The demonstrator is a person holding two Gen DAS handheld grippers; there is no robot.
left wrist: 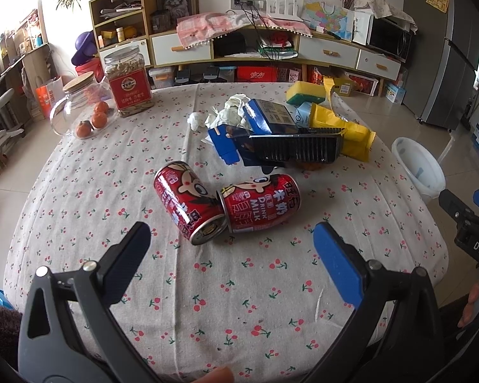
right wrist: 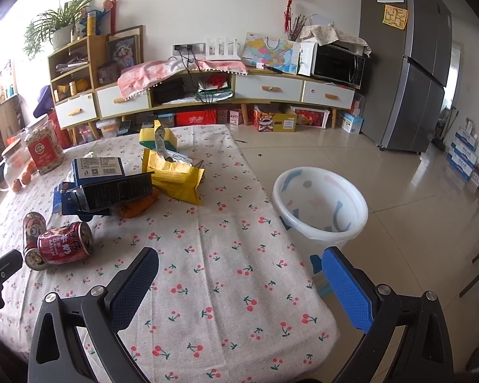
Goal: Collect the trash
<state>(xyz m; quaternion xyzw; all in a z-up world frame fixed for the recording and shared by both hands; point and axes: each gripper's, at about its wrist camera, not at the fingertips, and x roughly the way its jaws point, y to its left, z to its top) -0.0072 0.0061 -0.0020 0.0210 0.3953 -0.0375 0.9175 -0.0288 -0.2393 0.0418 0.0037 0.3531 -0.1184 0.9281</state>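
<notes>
Nothing appears collected: the white bin, right of frame, is seen empty. Two red milk cans and wrappers remain mid-table. Left gripper and right gripper are held wide, empty.

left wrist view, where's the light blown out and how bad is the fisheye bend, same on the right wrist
Left wrist view: the window at upper left is washed out white, and the table edge bows into a curve. Right wrist view: the same glare sits at the upper left, the fridge leans inward, and the floor tiles shine with reflections; corners go dark in both.
</notes>
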